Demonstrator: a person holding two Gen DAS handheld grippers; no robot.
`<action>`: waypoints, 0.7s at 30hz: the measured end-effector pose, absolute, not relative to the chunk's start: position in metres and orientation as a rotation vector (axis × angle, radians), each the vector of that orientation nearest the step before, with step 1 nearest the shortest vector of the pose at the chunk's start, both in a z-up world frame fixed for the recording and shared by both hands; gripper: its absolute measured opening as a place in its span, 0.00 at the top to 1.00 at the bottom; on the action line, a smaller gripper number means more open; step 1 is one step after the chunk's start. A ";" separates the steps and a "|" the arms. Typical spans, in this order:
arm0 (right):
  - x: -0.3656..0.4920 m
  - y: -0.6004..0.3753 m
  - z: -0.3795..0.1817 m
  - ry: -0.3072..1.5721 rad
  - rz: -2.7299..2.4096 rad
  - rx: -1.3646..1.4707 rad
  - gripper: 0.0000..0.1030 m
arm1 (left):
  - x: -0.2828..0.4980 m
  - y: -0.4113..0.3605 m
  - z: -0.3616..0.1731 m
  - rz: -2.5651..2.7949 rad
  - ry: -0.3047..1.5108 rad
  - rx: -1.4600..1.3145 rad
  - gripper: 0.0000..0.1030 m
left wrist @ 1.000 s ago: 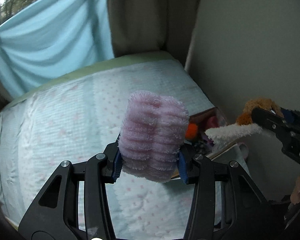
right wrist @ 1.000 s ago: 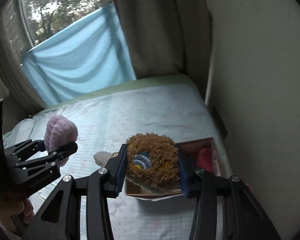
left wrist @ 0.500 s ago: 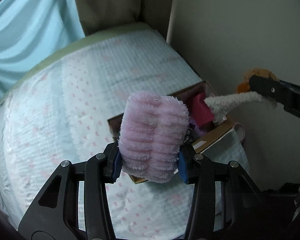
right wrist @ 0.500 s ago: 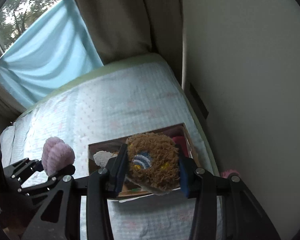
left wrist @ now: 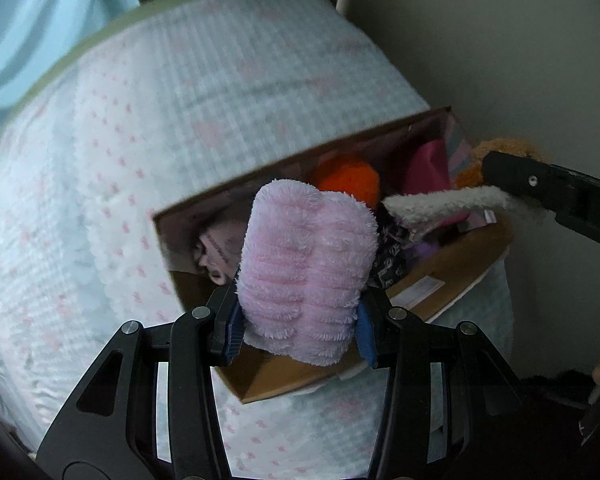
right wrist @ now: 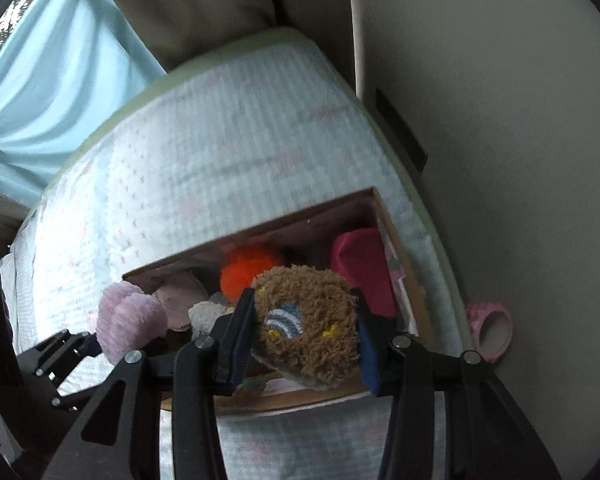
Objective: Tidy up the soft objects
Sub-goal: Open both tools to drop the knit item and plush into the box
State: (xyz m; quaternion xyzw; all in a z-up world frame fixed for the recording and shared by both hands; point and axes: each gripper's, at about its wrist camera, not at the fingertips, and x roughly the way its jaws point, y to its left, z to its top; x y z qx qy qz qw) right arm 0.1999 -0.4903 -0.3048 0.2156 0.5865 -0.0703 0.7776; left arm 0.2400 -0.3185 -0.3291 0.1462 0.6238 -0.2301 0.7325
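My left gripper is shut on a fluffy pink rolled cloth, held just above the near-left part of an open cardboard box. My right gripper is shut on a shaggy brown plush toy with a stitched blue-and-white patch, low over the same box. The toy's white part reaches over the box in the left wrist view. The pink cloth and left gripper show at the left of the right wrist view. Inside lie an orange pom-pom and a magenta cloth.
The box sits near the right edge of a bed with a white, pink-dotted cover. A beige wall runs close on the right. A pink roll lies between bed and wall. Blue fabric and a curtain hang behind the bed.
Both grippers have come down and tilted toward the box, which now fills the middle of each view. Each keeps its grip: pink cloth on the left, brown toy on the right.
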 end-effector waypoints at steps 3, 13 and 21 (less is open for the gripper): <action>0.208 -0.491 -0.320 1.300 -0.134 0.504 0.57 | 0.233 -0.320 -0.340 -0.499 1.397 0.336 0.60; 0.211 -0.496 -0.349 1.371 -0.142 0.573 0.00 | 0.228 -0.318 -0.340 -0.484 1.360 0.376 0.00; 0.197 -0.496 -0.339 1.360 -0.159 0.575 0.00 | 0.222 -0.307 -0.332 -0.460 1.373 0.357 0.00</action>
